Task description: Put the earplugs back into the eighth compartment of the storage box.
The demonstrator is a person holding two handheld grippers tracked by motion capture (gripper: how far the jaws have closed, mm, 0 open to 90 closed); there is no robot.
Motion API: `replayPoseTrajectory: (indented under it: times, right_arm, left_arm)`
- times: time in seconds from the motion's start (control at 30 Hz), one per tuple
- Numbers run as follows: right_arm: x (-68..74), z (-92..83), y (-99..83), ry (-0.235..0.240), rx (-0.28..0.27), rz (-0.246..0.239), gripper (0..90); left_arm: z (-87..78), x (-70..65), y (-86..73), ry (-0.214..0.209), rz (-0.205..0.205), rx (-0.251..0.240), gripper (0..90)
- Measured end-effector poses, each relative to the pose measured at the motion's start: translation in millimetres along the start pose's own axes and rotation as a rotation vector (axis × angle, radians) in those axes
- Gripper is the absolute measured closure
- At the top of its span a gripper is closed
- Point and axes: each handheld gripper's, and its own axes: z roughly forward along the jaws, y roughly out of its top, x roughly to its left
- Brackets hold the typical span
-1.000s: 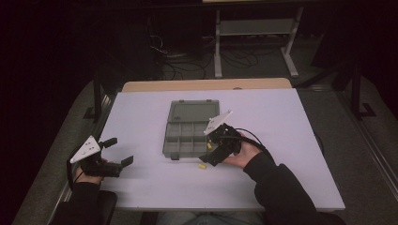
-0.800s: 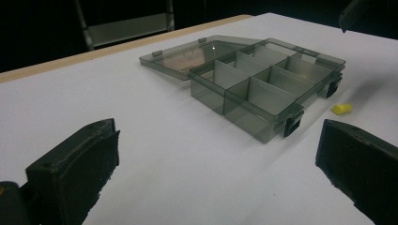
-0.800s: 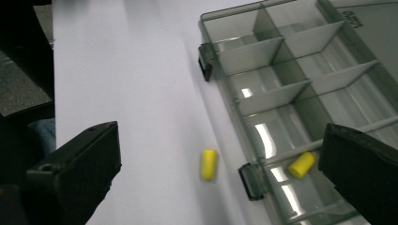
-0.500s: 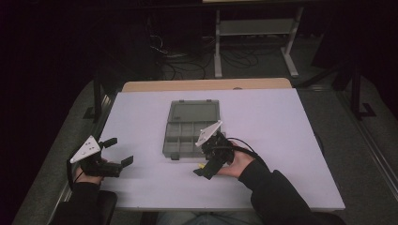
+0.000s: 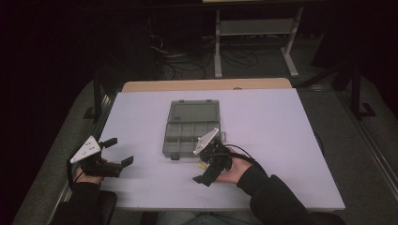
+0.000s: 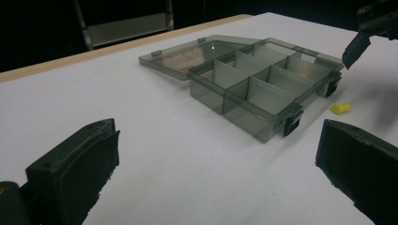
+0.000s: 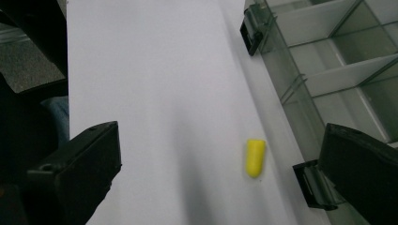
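A small yellow plug (image 7: 255,157) is lying on the white bench (image 5: 291,140), just beside the front wall of the grey compartment box (image 5: 191,133). In the right gripper view it is being seen right of centre in the lower half of the frame, in the open space between the two black fingers (image 7: 80,173), nearer the finger at the lower right than the one at the lower left, and touching neither. The right gripper (image 5: 206,168) is being held with its fingers spread wide, having just been opened further, and nothing is being gripped by them. In the high view this gripper is being held low and centre, just below the box's lower right corner.

The left gripper (image 5: 119,152) is being held at the lower left of the high view, well apart from the box, with its fingers (image 6: 77,168) also spread wide and gripping nothing. In the left gripper view the plug (image 6: 341,108) is being seen at the right, beside a box latch.
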Motion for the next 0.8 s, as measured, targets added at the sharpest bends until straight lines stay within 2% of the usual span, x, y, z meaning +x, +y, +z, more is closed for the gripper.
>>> replayPoseTrajectory:
  times: [0.07,0.2,0.23,0.27,0.5,0.8]
  right_arm:
    - [0.8,2.5,-0.2,-0.002,0.009,-0.004,0.0]
    - [1.4,5.3,-0.7,-0.002,0.024,-0.009,5.5]
    - [1.6,8.3,-1.4,-0.008,0.034,-0.016,11.0]
    - [1.7,9.7,-1.8,-0.01,0.039,-0.02,12.6]
    - [3.8,23.7,-3.0,-0.046,0.096,-0.048,17.2]
    - [-1.8,27.2,-3.8,-0.059,0.102,-0.019,29.6]
  left_arm:
    - [0.0,0.0,0.0,0.0,0.0,0.0,0.0]
    - [0.0,-0.1,0.0,0.0,0.001,0.0,0.0]
    - [0.1,0.0,0.0,-0.001,0.001,0.0,0.0]
    - [0.1,-0.1,0.0,-0.001,0.002,0.001,0.0]
    - [0.0,-0.2,0.0,-0.002,0.001,0.001,0.0]
    - [0.2,-0.2,0.0,-0.003,0.003,0.003,0.0]
